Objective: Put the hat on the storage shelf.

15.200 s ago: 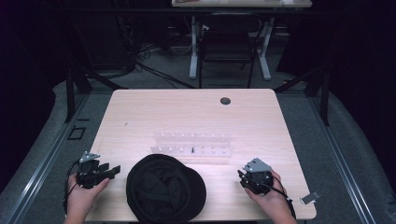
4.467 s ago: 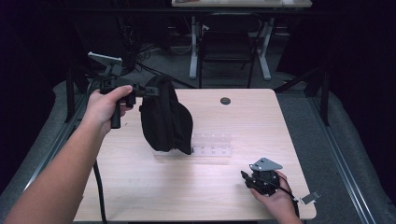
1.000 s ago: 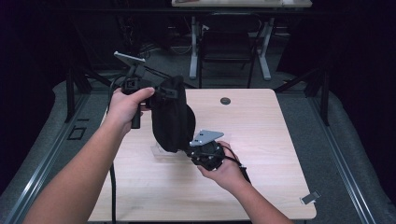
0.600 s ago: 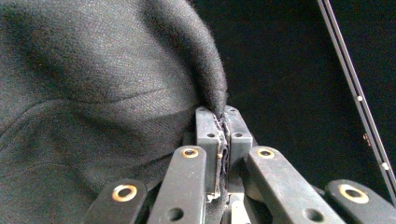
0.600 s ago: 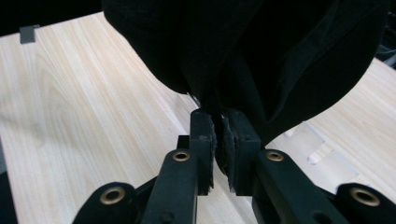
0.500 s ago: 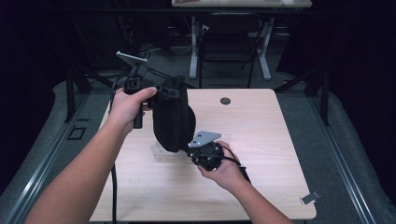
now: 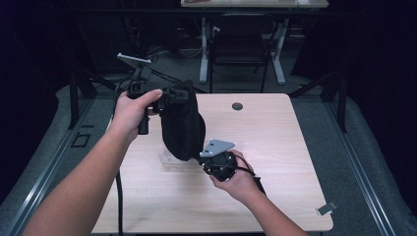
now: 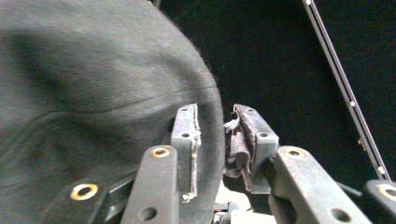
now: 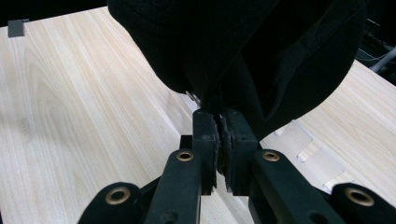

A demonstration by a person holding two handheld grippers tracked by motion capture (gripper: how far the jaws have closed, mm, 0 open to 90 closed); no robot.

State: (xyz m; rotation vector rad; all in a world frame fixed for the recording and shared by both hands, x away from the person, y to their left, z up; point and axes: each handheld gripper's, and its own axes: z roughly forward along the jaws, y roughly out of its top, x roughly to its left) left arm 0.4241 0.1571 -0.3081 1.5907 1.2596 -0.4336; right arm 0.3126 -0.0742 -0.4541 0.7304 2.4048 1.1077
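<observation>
My left hand-held gripper (image 7: 172,98) is raised over the far left part of the table (image 7: 275,147), its jaws clamped on the upper edge of a black cap (image 7: 182,125). In the left gripper view the fabric edge passes between the two jaws, with a narrow gap showing beside it. The cap hangs downward from that grip, clear of the table surface.

My right hand-held gripper (image 7: 209,156) sits low near the table's middle, its jaws pressed together on the cap's lower edge; in the right gripper view (image 9: 219,126) the pads meet with fabric pinched between them.

A clear plastic tray (image 7: 169,158) lies on the table beneath the hanging cap, partly hidden by it; its compartments show in the right gripper view (image 9: 317,158).

The right half and near edge of the table are bare wood. A small dark round disc (image 7: 237,106) lies near the far edge, well apart from the cap. A small grey tag (image 7: 326,208) rests at the near right corner.
</observation>
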